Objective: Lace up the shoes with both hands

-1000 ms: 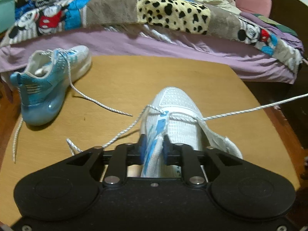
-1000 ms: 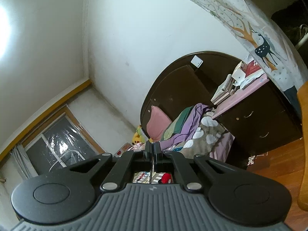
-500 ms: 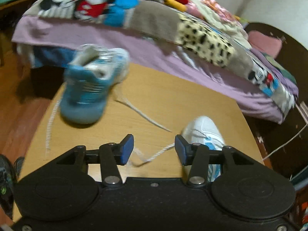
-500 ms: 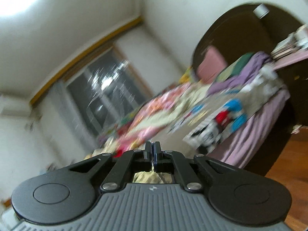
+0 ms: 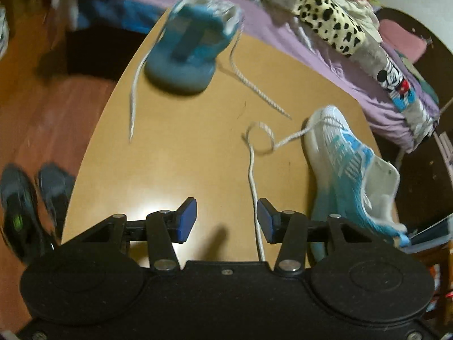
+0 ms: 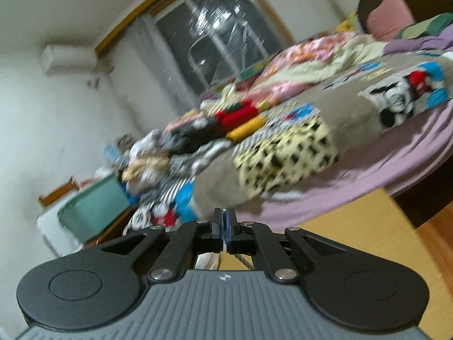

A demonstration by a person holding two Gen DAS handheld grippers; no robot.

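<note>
Wooden table [image 5: 175, 147]: white-blue shoe [image 5: 348, 167], lace [image 5: 252, 170] loose; left tool [image 5: 226, 221] apart, right tool [image 6: 225, 228] together.

Two blue-and-white sneakers on the table [image 5: 175, 155] — one upright at the far edge [image 5: 192, 48], one on its side at the right [image 5: 348, 170]. Two dark shoes on the floor [image 5: 31, 206]. Two loose white laces trailing — one per sneaker.

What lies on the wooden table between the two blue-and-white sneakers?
In the left wrist view, only loose white laces cross the bare tan tabletop between the far sneaker and the near sneaker.
</note>
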